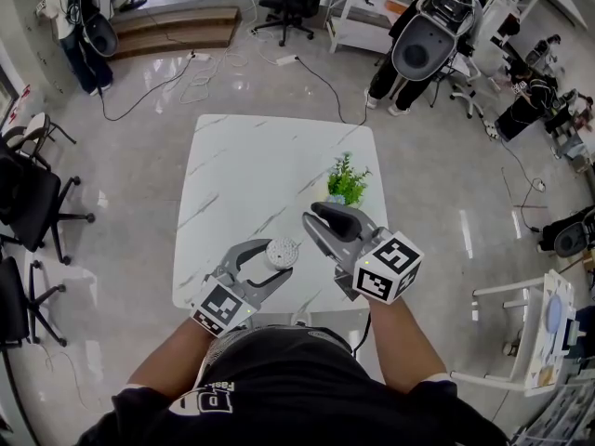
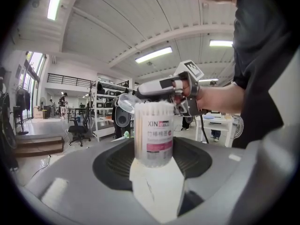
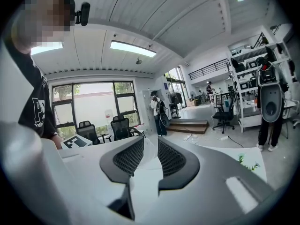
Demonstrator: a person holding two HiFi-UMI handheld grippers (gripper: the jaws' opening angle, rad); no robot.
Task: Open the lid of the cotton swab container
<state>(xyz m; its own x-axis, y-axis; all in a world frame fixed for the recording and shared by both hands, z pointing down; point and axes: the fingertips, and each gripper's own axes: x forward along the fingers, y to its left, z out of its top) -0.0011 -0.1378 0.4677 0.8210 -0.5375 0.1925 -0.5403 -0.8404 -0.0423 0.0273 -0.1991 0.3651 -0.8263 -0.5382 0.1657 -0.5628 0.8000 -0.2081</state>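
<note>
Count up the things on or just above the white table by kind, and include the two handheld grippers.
cotton swab container: 1
clear lid: 1
small potted plant: 1
grippers: 2, the left gripper and the right gripper
Total: 5

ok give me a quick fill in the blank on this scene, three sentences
1. The left gripper grips the open cotton swab ___.
2. The right gripper holds its clear ___.
3. Beyond them on the table stands a small green ___.
Missing: container; lid; plant
</note>
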